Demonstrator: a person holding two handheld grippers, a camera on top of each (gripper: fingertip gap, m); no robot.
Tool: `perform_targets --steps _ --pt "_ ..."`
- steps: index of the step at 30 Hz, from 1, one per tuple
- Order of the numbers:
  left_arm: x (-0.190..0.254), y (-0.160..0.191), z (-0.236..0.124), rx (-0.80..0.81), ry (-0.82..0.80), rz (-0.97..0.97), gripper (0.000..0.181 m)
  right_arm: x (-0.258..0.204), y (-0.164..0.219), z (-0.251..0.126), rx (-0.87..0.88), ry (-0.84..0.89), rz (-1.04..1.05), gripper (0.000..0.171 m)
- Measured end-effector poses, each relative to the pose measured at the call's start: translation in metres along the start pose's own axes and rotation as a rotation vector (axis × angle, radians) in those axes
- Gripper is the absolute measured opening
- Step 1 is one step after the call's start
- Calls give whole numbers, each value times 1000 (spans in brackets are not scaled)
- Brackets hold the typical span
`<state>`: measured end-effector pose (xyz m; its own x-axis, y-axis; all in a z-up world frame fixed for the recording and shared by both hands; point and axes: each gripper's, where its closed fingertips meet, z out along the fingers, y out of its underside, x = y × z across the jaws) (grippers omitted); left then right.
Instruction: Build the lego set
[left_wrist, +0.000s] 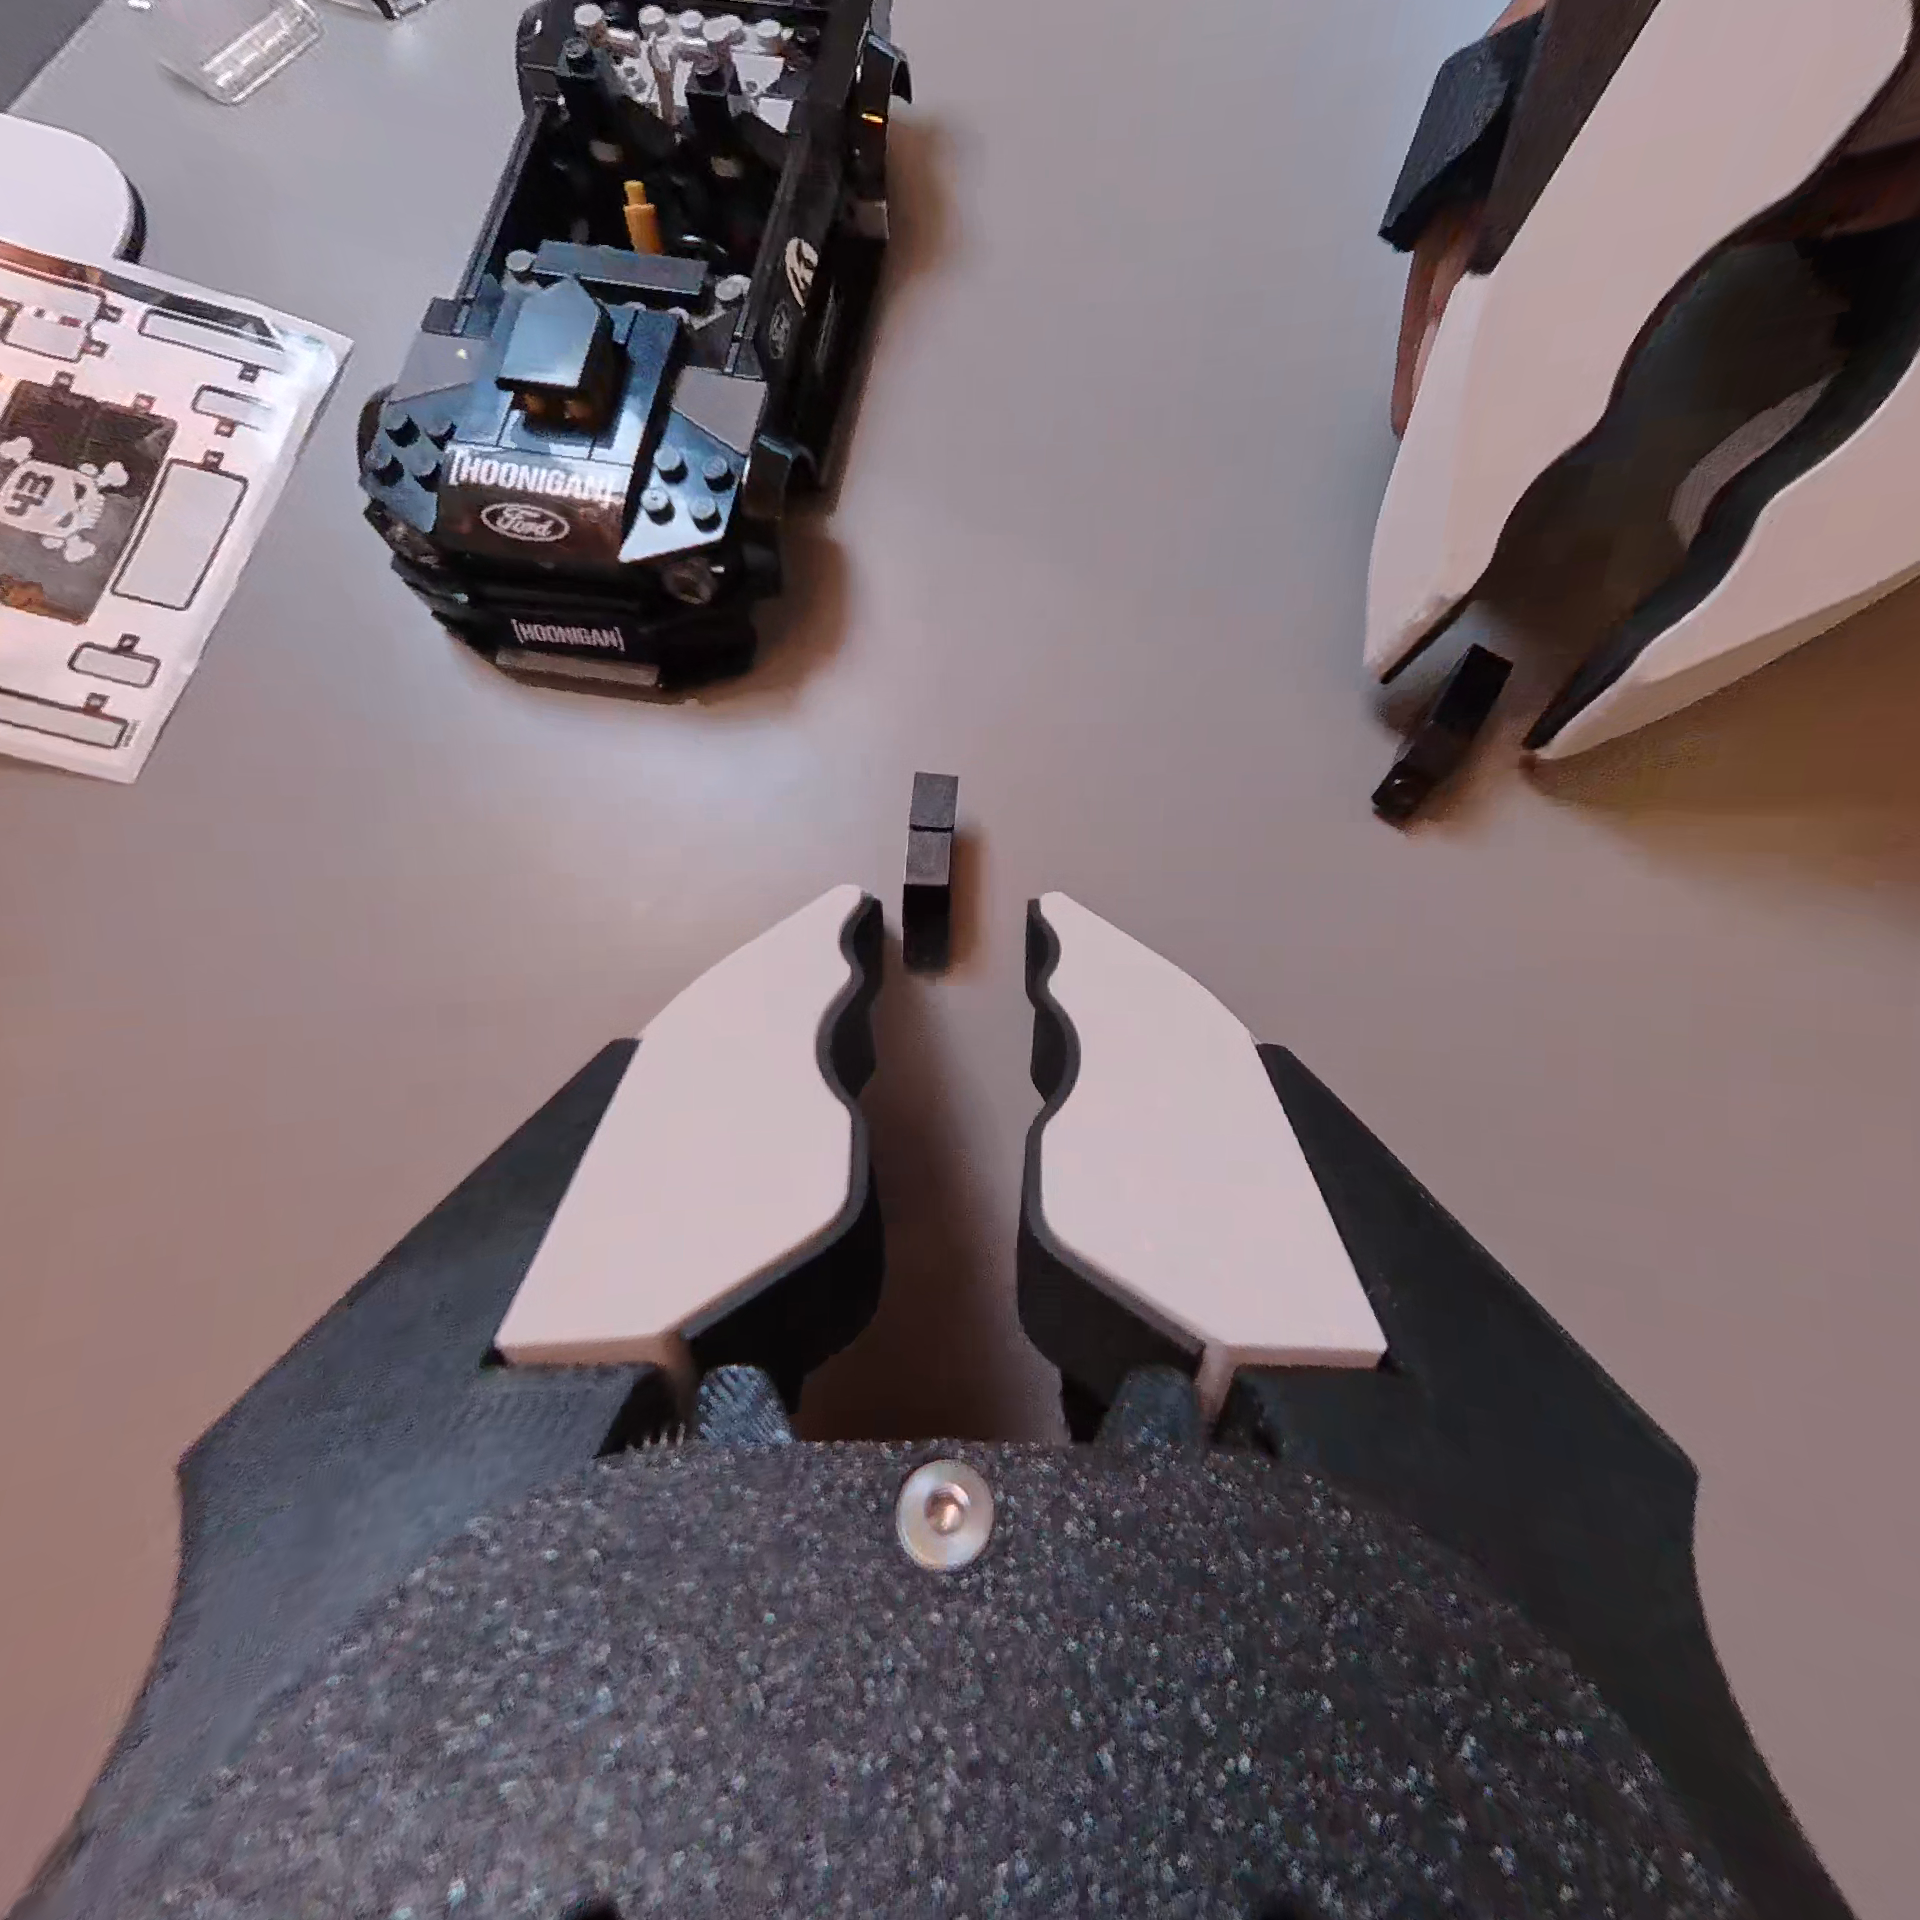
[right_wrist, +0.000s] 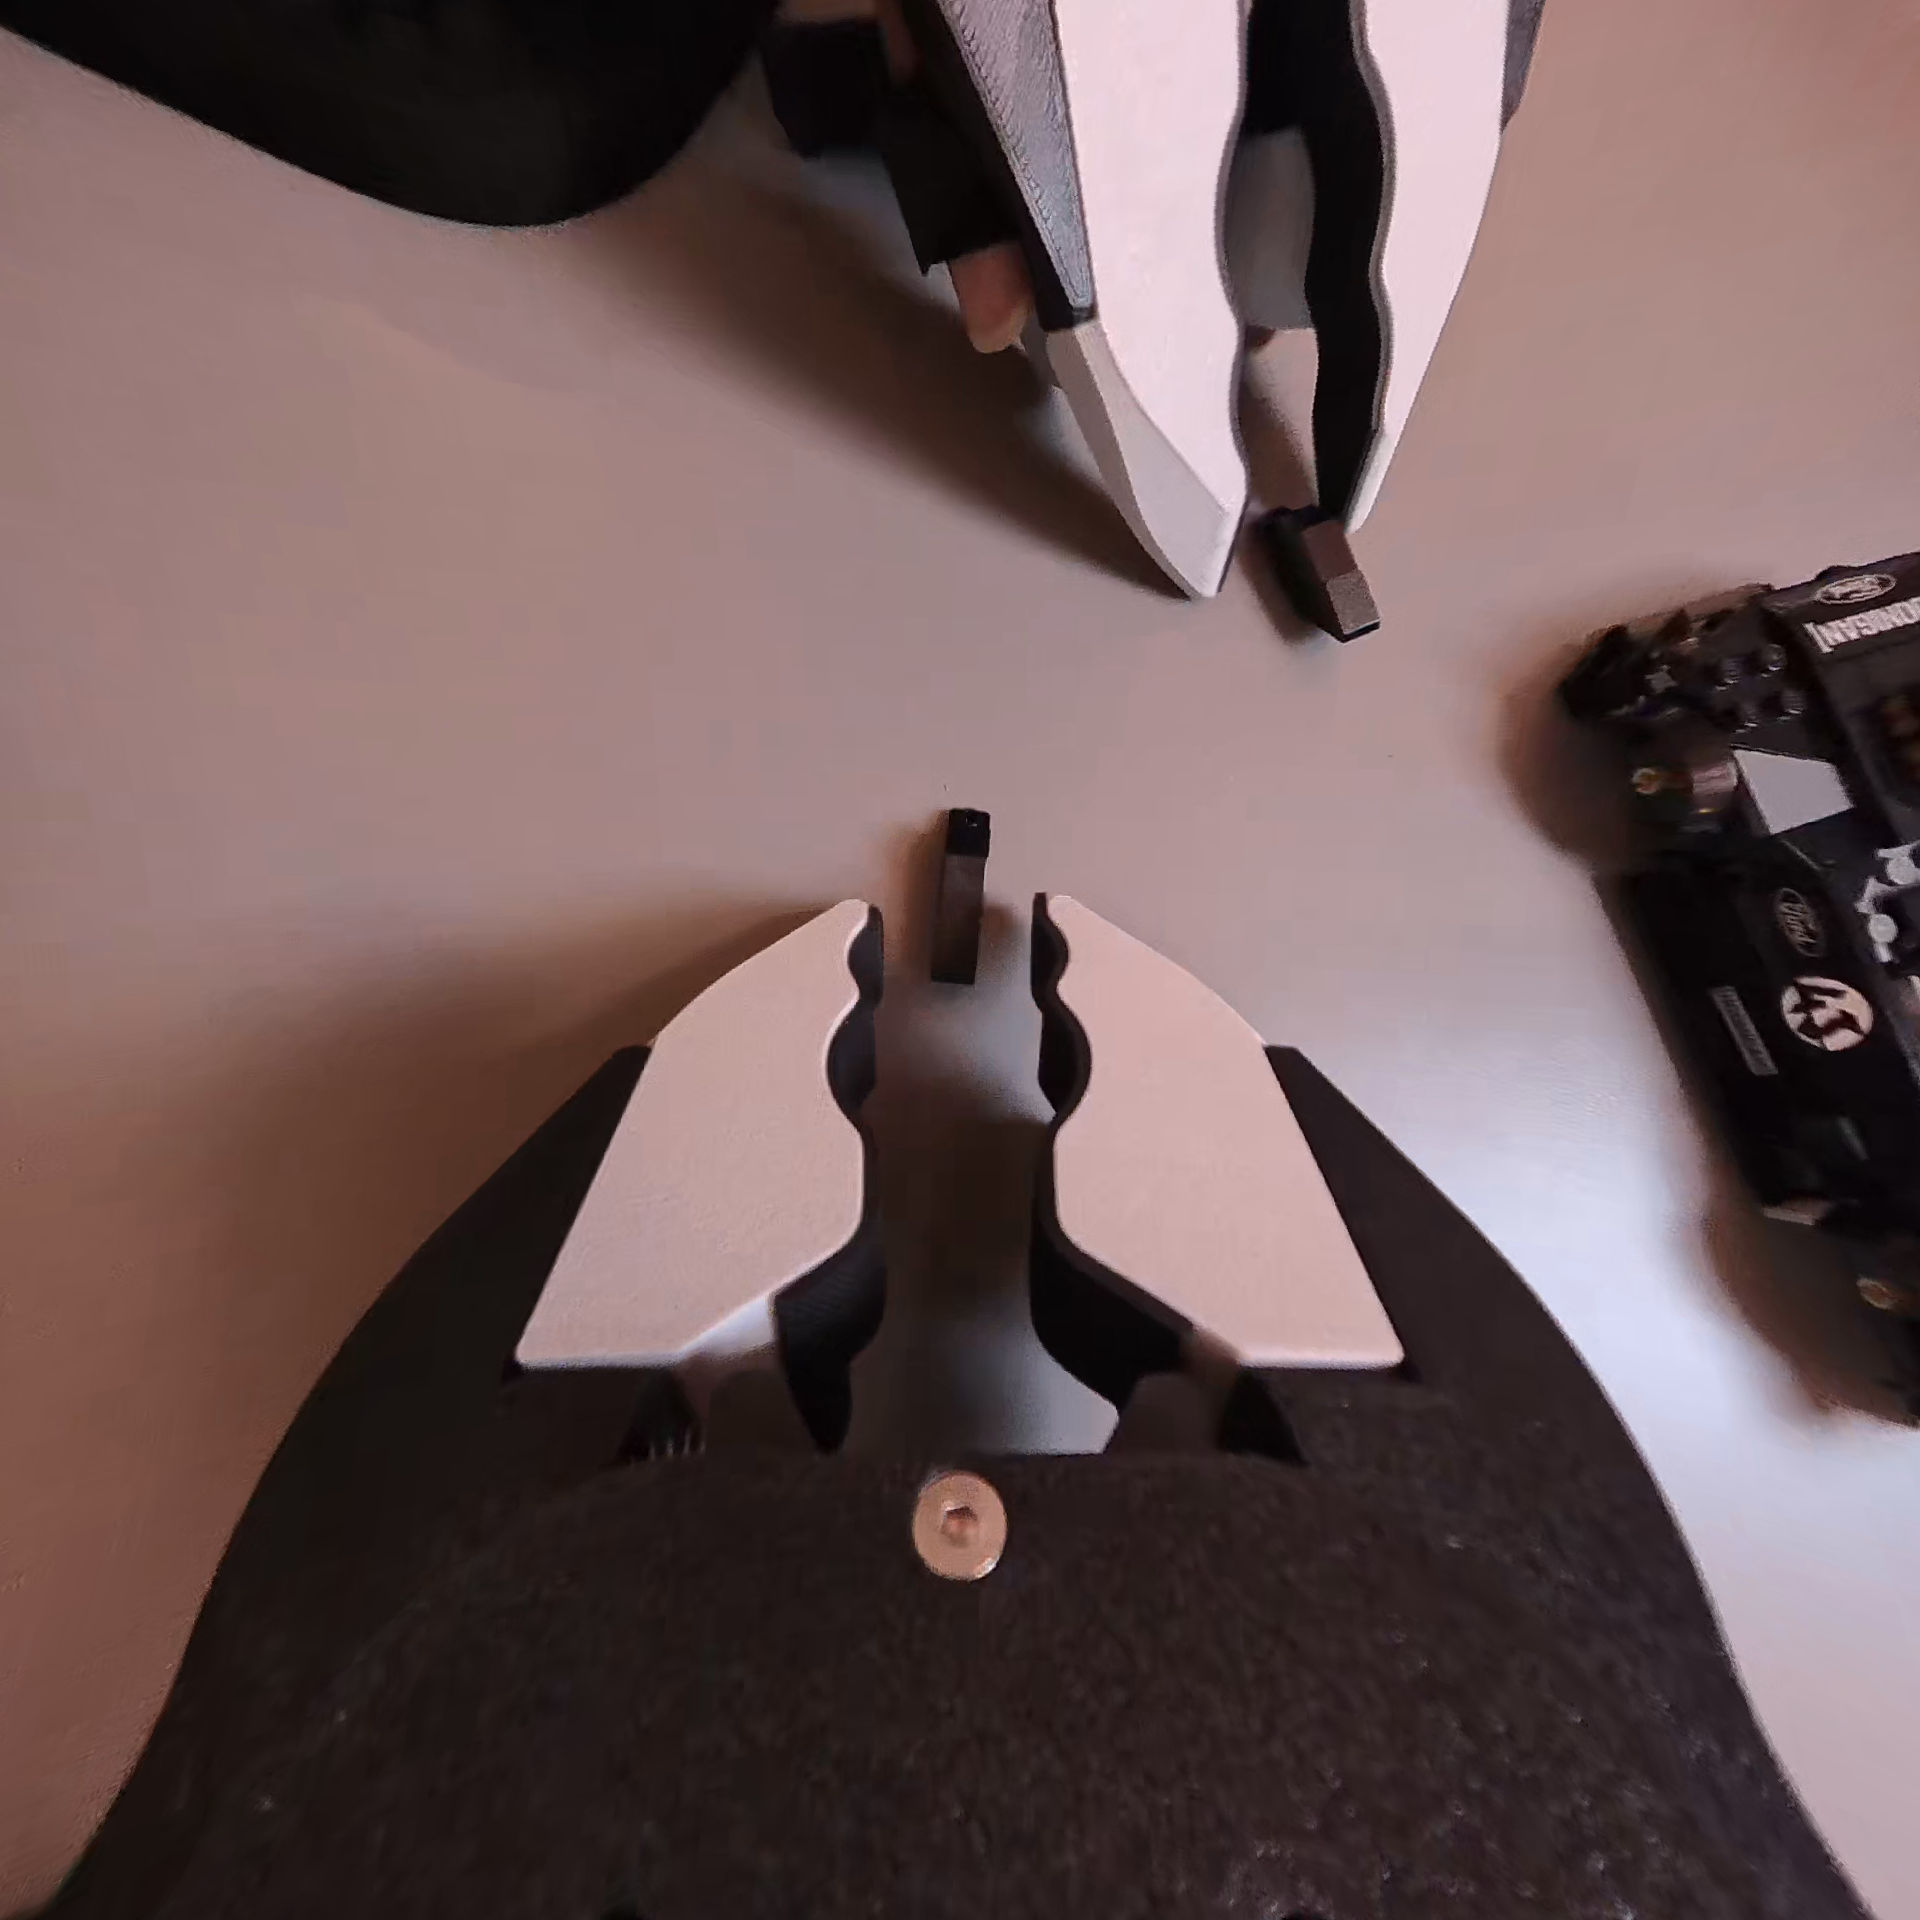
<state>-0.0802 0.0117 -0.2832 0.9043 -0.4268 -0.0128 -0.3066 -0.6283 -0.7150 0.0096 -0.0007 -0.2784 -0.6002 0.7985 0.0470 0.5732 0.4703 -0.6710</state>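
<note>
A black Lego car (left_wrist: 623, 364) stands on the grey table, roof off; it also shows at the right edge of the right wrist view (right_wrist: 1766, 883). My left gripper (left_wrist: 951, 914) is open, its tips on either side of a small black piece (left_wrist: 928, 873) lying on the table. My right gripper (right_wrist: 956, 914) is open, its tips on either side of a second small black piece (right_wrist: 961, 904). Each gripper shows in the other's view: the right gripper (left_wrist: 1465, 701) around its piece (left_wrist: 1444, 727), the left gripper (right_wrist: 1278, 545) around its piece (right_wrist: 1325, 577).
A sticker sheet (left_wrist: 125, 499) lies left of the car, a white object (left_wrist: 62, 177) behind it. A clear plastic part (left_wrist: 249, 52) lies at the back left. A dark object (right_wrist: 416, 104) sits at the right wrist view's top left. The person's fingers (right_wrist: 987, 301) hold the left gripper.
</note>
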Motion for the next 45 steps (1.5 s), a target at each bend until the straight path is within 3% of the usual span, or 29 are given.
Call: perform_targets --steps 4,6,16,21,26,35,45 --pt "1 -2 2 -13 -5 37 14 0 -5 5 -17 15 -8 23" --pt "-1 0 0 -17 -18 45 11 2 -2 5 -48 38 -32 9" --pt "-10 15 -16 -9 -56 27 20 1 20 -13 -85 24 -3 13" --pt "-10 15 -16 1 -55 9 21 6 6 -15 -12 53 6 17" --pt "-10 15 -16 8 -62 7 20 5 13 -11 -69 69 -17 0" --pt "-9 16 -17 7 -61 8 22 5 18 -10 -104 73 -24 1" --pt "-6 15 -17 6 -39 5 26 5 4 -9 -68 61 -54 21"
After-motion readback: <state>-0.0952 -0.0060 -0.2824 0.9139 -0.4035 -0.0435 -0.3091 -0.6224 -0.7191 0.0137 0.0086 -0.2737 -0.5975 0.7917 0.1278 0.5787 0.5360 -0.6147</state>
